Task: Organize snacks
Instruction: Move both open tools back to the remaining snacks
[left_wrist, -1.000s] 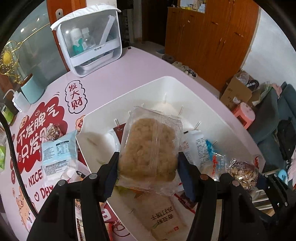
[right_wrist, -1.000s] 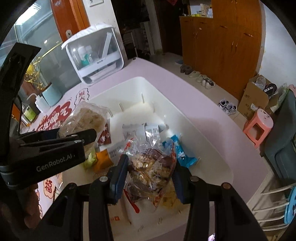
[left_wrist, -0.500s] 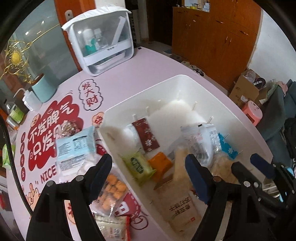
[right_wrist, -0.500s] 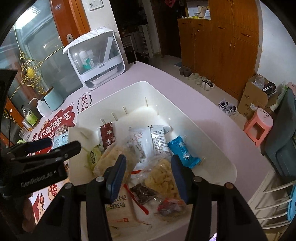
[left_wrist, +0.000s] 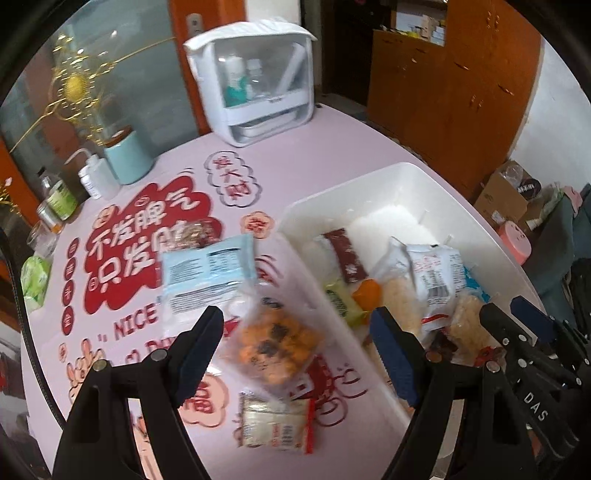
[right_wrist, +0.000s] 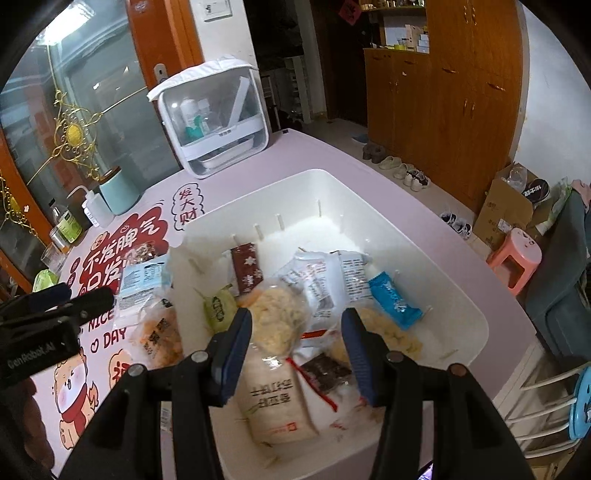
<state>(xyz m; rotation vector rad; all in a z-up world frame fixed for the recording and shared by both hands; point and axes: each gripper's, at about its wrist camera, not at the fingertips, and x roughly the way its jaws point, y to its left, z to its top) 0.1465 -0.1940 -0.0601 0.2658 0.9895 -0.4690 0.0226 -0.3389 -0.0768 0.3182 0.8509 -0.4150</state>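
Note:
A white bin (left_wrist: 406, 177) on the pink table holds several snack packets: a dark red bar (left_wrist: 347, 254), a green packet (left_wrist: 338, 299), white packets (left_wrist: 432, 273) and a blue packet (right_wrist: 393, 299). My left gripper (left_wrist: 295, 332) is open and empty, left of the bin, above an orange snack bag (left_wrist: 275, 343) lying on the table. A light blue packet (left_wrist: 208, 273) and a small pale packet (left_wrist: 275, 421) lie nearby. My right gripper (right_wrist: 295, 325) is open and empty above the bin (right_wrist: 461, 295), over a beige flake bag (right_wrist: 277, 321) and a white packet (right_wrist: 273, 402).
A white clear-fronted box (left_wrist: 258, 81) stands at the table's far side. A teal cup (left_wrist: 127, 158), a squeeze bottle (left_wrist: 94, 177) and small jars line the far left edge. A pink stool (right_wrist: 513, 254) and a chair stand off the table's right side.
The left gripper let go of the beige flake bag into the bin, opened and moved left over the table. The right gripper released its mixed snack bag in the bin and drew back.

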